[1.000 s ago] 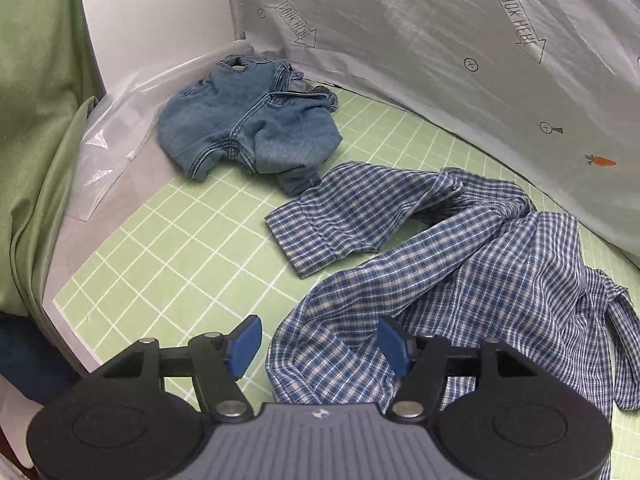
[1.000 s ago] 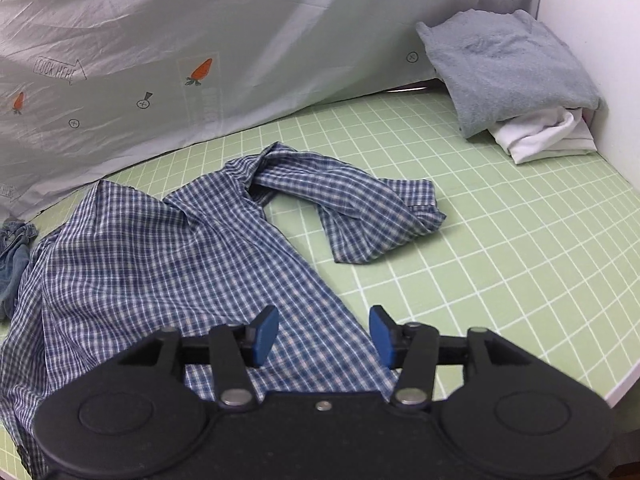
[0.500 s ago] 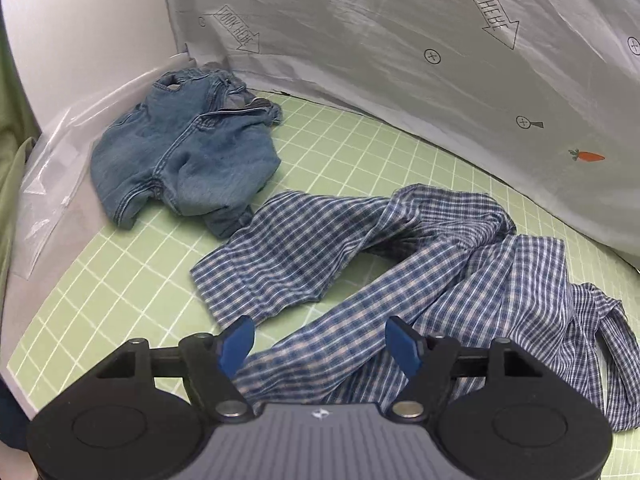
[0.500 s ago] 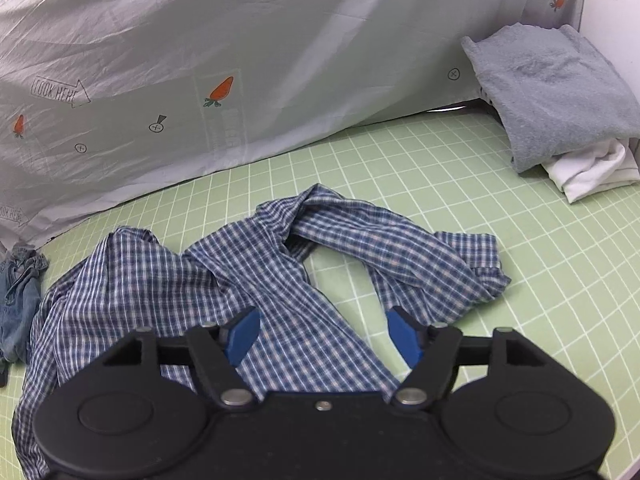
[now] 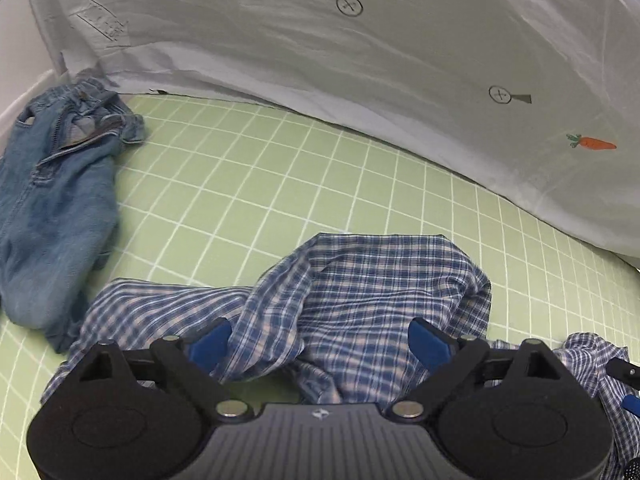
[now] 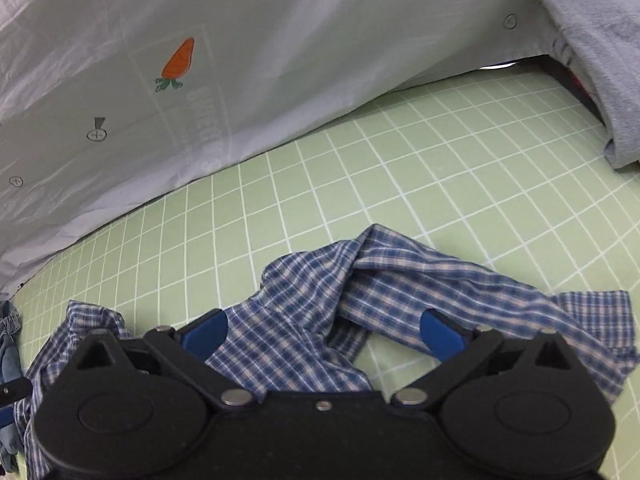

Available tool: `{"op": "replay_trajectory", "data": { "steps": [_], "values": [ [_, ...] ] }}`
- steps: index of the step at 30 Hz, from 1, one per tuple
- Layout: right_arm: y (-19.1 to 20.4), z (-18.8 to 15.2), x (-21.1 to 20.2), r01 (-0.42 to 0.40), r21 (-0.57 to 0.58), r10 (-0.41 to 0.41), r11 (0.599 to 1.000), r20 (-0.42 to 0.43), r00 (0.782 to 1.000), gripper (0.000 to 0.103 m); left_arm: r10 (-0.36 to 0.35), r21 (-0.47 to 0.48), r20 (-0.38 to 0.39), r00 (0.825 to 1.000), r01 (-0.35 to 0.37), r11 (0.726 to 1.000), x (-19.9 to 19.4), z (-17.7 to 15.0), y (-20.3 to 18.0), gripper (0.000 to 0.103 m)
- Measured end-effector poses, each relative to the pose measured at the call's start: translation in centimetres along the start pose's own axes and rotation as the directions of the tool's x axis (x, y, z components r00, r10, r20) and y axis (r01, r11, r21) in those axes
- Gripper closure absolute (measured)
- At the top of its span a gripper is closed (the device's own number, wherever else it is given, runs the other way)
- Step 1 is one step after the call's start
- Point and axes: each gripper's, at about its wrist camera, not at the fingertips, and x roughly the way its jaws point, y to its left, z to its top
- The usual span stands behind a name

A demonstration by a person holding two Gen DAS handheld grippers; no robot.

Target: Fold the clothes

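**Both tongs drop in low over the plaid shirt**

Over the last second both views have sunk toward the crumpled plaid shirt (image 5: 360, 300), which now fills their lower halves on the green tabletop (image 5: 280, 168). The left tongs (image 5: 320, 338) and right tongs (image 6: 324, 330) gape wide, holding nothing, straddling bunched cloth. Jeans (image 5: 52, 208) lie at nine o'clock. A grasp looks near.

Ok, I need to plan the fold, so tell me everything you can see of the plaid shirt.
The plaid shirt is thin woven cloth, blue and white checks with faint pink. It lies unfolded and crumpled on the green grid mat, bunched into ridges, one sleeve twisted. Its left edge touches the jeans. Both grippers' open jaws hover over it, gripping nothing.
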Motion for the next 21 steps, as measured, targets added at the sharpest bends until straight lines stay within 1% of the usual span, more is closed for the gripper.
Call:
{"op": "replay_trajectory", "data": {
  "steps": [2, 5, 6, 7, 8, 9, 10, 11, 12, 13, 15, 17, 19, 21],
  "values": [
    [0.5, 0.7, 1.8, -0.016, 0.016, 0.017, 1.000, -0.045, 0.999, 0.000, -0.010, 0.020, -0.031, 0.999, 0.010, 1.000, 1.7, 0.5, -0.7, 0.008],
    [0.2, 1.1, 2.6, -0.044, 0.063, 0.047, 0.997, -0.050, 0.998, 0.001, -0.011, 0.057, -0.075, 0.997, 0.016, 0.998, 3.8, 1.0, -1.7, 0.009],
    [0.2, 1.3, 2.9, -0.053, 0.078, 0.058, 0.996, -0.052, 0.997, 0.007, -0.009, 0.070, -0.089, 0.996, 0.016, 0.997, 4.4, 1.1, -1.9, 0.010],
    [0.1, 1.4, 3.1, -0.063, 0.094, 0.068, 0.994, -0.054, 0.996, 0.020, -0.005, 0.074, -0.093, 0.996, 0.012, 0.997, 4.7, 1.1, -2.0, 0.016],
    [0.0, 1.6, 3.4, -0.072, 0.109, 0.078, 0.991, -0.055, 0.995, 0.023, 0.000, 0.078, -0.097, 0.995, 0.008, 0.997, 5.0, 1.1, -2.1, 0.033],
    [0.0, 1.7, 3.7, -0.081, 0.124, 0.088, 0.989, -0.056, 0.995, 0.037, 0.000, 0.066, -0.093, 0.996, 0.006, 0.998, 5.1, 1.1, -2.1, 0.046],
    [-0.1, 1.9, 3.9, -0.089, 0.140, 0.098, 0.986, -0.057, 0.994, 0.066, -0.005, 0.043, -0.092, 0.996, 0.009, 0.999, 5.2, 1.1, -1.9, 0.074],
    [-0.2, 2.0, 4.2, -0.098, 0.155, 0.108, 0.983, -0.058, 0.992, 0.075, -0.028, 0.015, -0.091, 0.995, 0.029, 0.999, 5.0, 1.1, -1.5, 0.098],
    [-0.4, 2.0, 3.9, -0.103, 0.162, 0.112, 0.981, -0.047, 0.993, 0.084, -0.052, -0.013, -0.089, 0.995, 0.051, 0.999, 4.9, 1.1, -1.1, 0.099],
    [-1.0, 1.8, 2.3, -0.099, 0.150, 0.102, 0.984, -0.012, 0.995, 0.094, -0.051, -0.002, -0.065, 0.997, 0.051, 0.999, 4.2, 1.2, -1.0, 0.100],
    [-2.0, 1.2, -0.8, -0.089, 0.126, 0.083, 0.988, 0.058, 0.995, 0.096, -0.048, 0.025, -0.013, 0.999, 0.049, 0.998, 2.6, 1.3, -0.9, 0.101],
    [-3.1, 0.7, -3.9, -0.078, 0.103, 0.065, 0.992, 0.128, 0.990, 0.097, -0.023, 0.022, 0.064, 0.998, 0.022, 1.000, -0.3, 1.4, 0.1, 0.102],
    [-4.2, 0.1, -7.0, -0.065, 0.081, 0.048, 0.995, 0.198, 0.979, 0.098, 0.003, 0.016, 0.141, 0.990, -0.006, 1.000, -3.3, 1.5, 1.0, 0.102],
    [-5.2, -0.4, -10.1, -0.051, 0.060, 0.033, 0.997, 0.267, 0.963, 0.098, 0.032, -0.001, 0.208, 0.978, -0.033, 0.999, -6.3, 1.1, 2.3, 0.102]
  ]
}}
